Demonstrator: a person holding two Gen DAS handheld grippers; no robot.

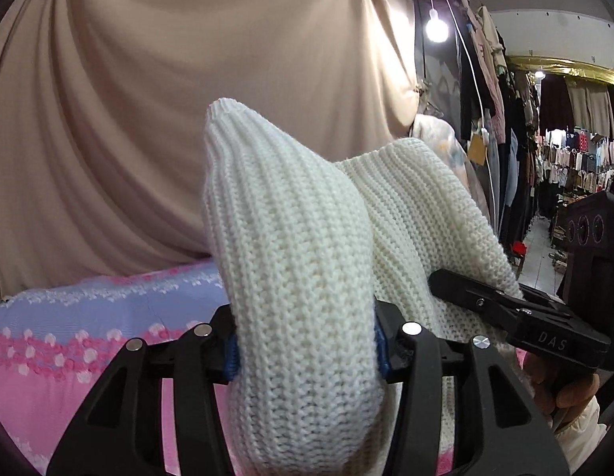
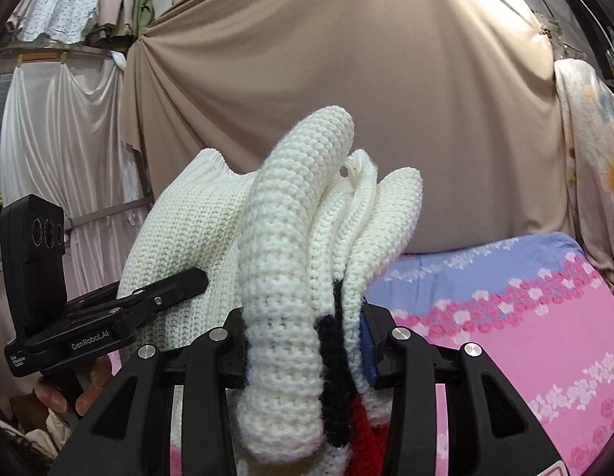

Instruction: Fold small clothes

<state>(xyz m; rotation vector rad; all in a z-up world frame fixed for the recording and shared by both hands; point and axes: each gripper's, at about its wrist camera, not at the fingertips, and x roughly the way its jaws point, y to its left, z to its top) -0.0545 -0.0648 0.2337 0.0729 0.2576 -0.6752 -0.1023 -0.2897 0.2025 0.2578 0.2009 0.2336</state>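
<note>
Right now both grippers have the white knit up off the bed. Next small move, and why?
Probably spread the two grippers apart to pull the white knit sweater flat before lowering it. The left gripper and right gripper each clamp a bunched, doubled-over wad, close together, with folds standing up above the pads. The pink and blue bedspread lies below, a likely place to lay it down.

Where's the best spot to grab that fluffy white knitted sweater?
Probably its thick bunched edges, from the near side: the left gripper and right gripper each pinch a rolled fold of the white knitted sweater, which hangs between them above the pink flowered sheet.
</note>
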